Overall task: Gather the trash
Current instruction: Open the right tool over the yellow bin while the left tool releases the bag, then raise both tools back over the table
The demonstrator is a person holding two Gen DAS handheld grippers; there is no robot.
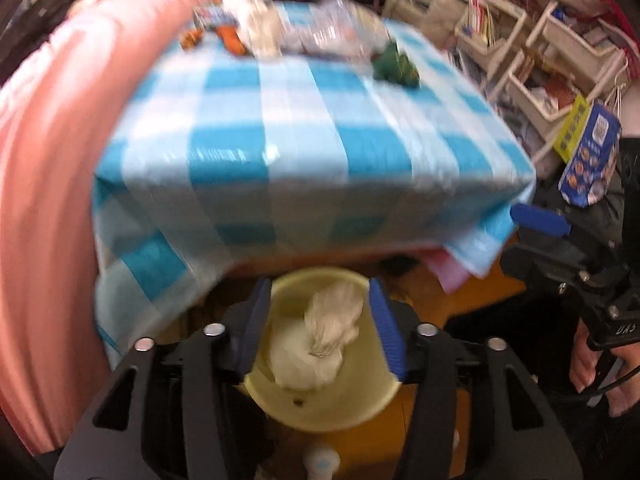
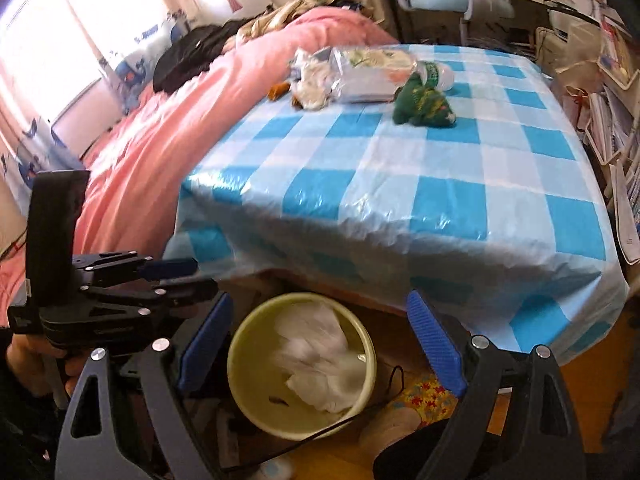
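Observation:
A pale yellow bin (image 1: 320,404) (image 2: 256,396) stands on the floor below the table's near edge, with crumpled white tissue (image 1: 328,336) (image 2: 320,364) inside. My left gripper (image 1: 320,300) is open and empty right above the bin. My right gripper (image 2: 320,320) is open and empty, also over the bin. On the far part of the blue checked table (image 2: 400,184) (image 1: 280,140) lie trash items: a green wrapper (image 2: 422,104) (image 1: 394,64), a clear plastic bag (image 2: 368,72), white tissue (image 2: 312,88) and small orange bits (image 2: 278,90).
A pink quilted bed (image 2: 152,152) borders the table on the left. Cluttered shelves (image 1: 540,60) stand to the right. A blue carton (image 1: 592,160) hangs at right. An office chair (image 2: 452,0) stands behind the table. Wooden floor lies around the bin.

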